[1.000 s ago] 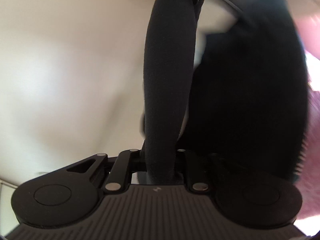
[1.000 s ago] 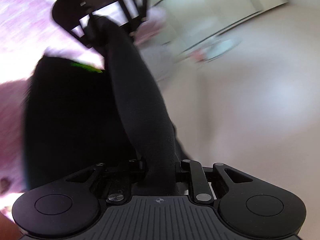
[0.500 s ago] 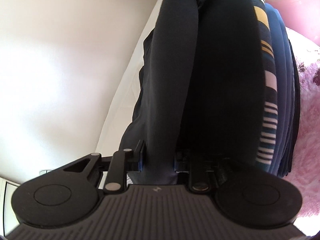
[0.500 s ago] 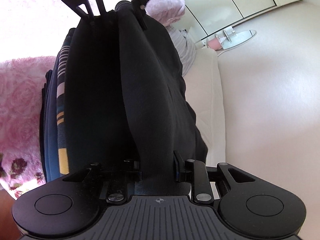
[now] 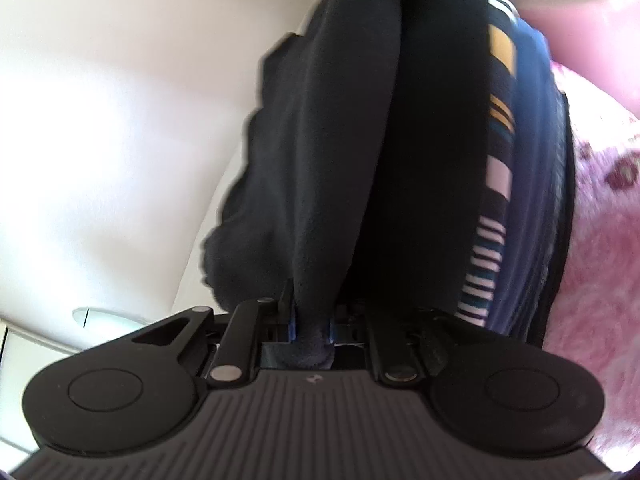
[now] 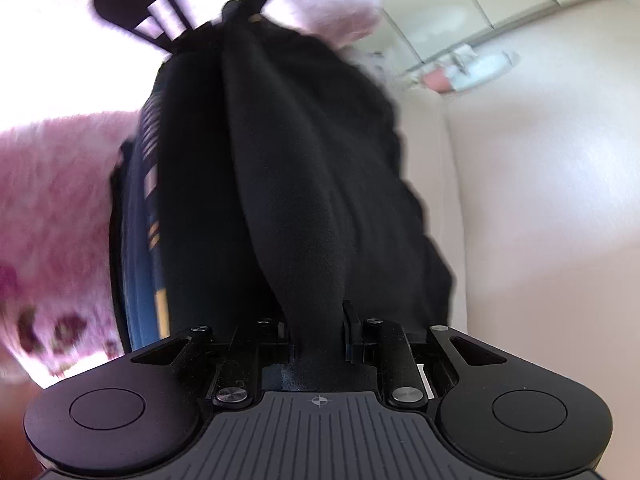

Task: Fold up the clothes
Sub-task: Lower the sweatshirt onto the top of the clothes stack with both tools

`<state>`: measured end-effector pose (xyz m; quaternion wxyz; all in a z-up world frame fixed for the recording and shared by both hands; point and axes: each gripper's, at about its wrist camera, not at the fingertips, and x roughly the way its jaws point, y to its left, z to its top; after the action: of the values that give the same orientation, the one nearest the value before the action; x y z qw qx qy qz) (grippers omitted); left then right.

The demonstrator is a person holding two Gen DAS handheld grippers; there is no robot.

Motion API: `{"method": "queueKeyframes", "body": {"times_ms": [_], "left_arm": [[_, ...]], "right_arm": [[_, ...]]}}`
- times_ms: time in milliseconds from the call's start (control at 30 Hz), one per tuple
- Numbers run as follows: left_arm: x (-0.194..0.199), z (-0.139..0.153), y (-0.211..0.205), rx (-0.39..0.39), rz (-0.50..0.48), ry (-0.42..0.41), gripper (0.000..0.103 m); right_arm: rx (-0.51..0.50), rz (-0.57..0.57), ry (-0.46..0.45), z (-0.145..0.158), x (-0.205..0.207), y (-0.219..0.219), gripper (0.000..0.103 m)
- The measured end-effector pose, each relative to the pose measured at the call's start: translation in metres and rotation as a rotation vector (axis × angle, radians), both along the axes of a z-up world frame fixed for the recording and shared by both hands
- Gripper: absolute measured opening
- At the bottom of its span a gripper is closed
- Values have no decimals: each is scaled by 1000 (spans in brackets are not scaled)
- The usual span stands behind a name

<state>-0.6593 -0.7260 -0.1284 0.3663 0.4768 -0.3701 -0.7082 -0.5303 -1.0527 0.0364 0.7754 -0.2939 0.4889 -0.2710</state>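
Black garment (image 5: pixel 340 140) between both tools

Both views are bright and strongly bent at the fisheye edges, with dark corners. Daylight blows out the upper left of the right wrist view. The black garment (image 5: pixel 340 160) swallows detail in deep shadow. The pink blanket (image 6: pixel 52 200) and background are motion-blurred.

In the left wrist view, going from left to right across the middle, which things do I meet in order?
White surface → black garment → striped garment → navy garment → pink fluffy blanket.
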Motion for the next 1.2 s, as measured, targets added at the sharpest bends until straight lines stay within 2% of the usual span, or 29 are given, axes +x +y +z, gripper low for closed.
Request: {"method": "queueKeyframes", "body": {"times_ms": [67,100,167,267,367,467,633,733,833,867,967,1000,1067,1200], "left_arm": [[1,4,3,-7,-2,16,10],[1,-3,2,8,-7,-4,11],[1,-20,1,16,-24,-46,10],[1,-30,2,-11,-39,-70,11],[0,-27,1,-9,-30,-57,12],[0,-24,2,-4,-26,-46,13],[3,-16,2,32,-9,-5,16],[1,-10,2,41,-3,6,13],[2,1,9,33,-6,37,12],[2,-4,9,41,-10,25,12],[-1,-20,11,49,-24,-20,12],[-1,-20,12,39,-24,-27,13],[1,-13,13,45,-14,-10,17],[15,-2,19,81,-15,30,20]], "right_arm": [[-1,-17,-29,11,-2,2,19],[-2,-19,-32,12,-3,5,19],[2,3,24,-8,0,8,19],[-42,4,55,-13,3,12,22],[-86,4,86,-18,5,15,25],[-86,-12,88,-14,-5,21,25],[-25,-48,35,-13,-4,24,25],[9,-68,24,-8,-6,22,21],[12,-90,-11,14,-11,26,20],[8,-87,-11,14,-13,28,20],[18,-60,55,-12,-10,31,20],[-14,-48,83,-19,-8,34,21],[-63,-52,91,-18,-5,38,23],[-46,-79,46,-13,-12,40,24]]}}
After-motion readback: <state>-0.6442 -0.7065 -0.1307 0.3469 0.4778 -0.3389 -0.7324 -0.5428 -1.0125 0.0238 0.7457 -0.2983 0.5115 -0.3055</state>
